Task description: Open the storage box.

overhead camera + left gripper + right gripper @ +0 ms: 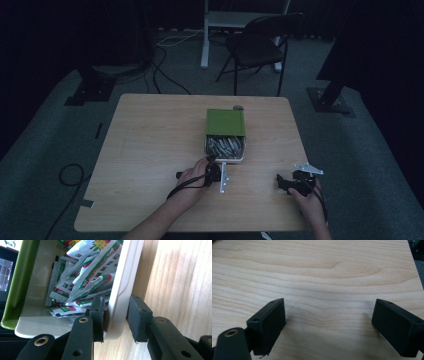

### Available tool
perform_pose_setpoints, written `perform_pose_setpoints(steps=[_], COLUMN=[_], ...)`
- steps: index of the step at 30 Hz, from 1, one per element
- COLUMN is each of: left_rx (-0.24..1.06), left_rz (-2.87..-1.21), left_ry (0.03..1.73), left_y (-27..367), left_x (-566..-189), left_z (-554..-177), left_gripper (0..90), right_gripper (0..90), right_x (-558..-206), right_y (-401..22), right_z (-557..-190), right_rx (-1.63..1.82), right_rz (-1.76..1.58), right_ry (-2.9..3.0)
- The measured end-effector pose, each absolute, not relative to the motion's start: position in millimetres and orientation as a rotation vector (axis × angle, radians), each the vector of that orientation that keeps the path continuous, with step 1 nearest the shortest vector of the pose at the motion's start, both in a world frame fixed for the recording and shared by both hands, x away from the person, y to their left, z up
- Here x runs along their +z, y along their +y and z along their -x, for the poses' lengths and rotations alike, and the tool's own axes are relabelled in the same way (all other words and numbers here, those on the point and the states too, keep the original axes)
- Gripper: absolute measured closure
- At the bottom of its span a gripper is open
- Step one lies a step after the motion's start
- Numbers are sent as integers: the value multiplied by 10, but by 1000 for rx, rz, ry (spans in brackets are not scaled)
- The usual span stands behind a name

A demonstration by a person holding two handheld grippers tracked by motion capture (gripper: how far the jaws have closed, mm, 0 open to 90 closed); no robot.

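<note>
The left gripper [115, 317] is clamped on the near rim of the cream tray [125, 285] at mid-table, partly out of its green sleeve [225, 122] — sachets [85, 282] untouched inside — while the right gripper [328, 325] waits agape over bare table [317, 270].

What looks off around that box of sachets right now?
The green lid is slid partway back, leaving the cream box open at the near end. The sachets lie jumbled. The left gripper pinches the box wall. Nothing spilled or damaged.

Cream box [125, 285] with green lid [225, 122], white-green-red packets [90, 277], pale woodgrain table [317, 272]
</note>
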State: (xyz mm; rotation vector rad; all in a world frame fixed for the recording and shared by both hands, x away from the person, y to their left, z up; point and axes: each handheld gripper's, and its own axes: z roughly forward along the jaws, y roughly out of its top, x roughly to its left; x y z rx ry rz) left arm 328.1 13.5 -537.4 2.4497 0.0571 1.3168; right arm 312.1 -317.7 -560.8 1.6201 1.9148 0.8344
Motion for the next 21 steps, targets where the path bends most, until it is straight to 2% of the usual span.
perform_pose_setpoints(steps=[21], left_rx=[1308], left_rz=[-2436], left_ry=[43], left_y=[151], left_x=[-5383], left_z=[-3080], left_gripper=[688], right_gripper=[114], right_x=[-5608], right_y=[-3177], right_z=[-3121], right_rx=[834], right_rz=[-1621], right_ry=[1915])
